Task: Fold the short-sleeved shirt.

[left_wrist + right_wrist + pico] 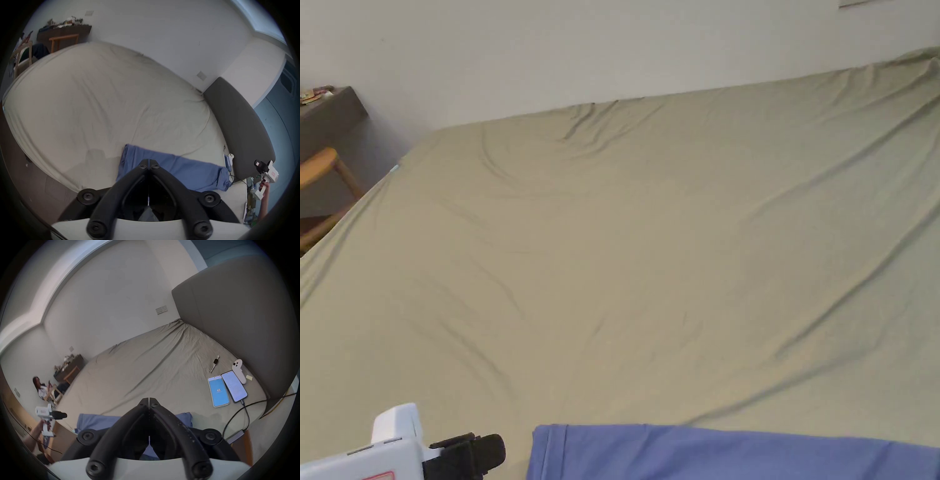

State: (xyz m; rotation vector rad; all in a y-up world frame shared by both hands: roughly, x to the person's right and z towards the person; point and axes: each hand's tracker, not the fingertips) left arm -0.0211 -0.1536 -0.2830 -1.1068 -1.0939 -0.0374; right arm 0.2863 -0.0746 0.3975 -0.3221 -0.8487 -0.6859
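The shirt [737, 453] lies on the bed [644, 250] at its near edge; my left claw [487, 453] hangs just left of it.

**Three cameras over one bed**

The head view looks down and across the bed sheet [650, 250] toward the far wall, near its front edge. The left gripper view sits low at that edge, facing across the bed to the headboard [240, 123] at its right. The right gripper view faces the same wall from the headboard end. All three share the blue shirt [731, 453].
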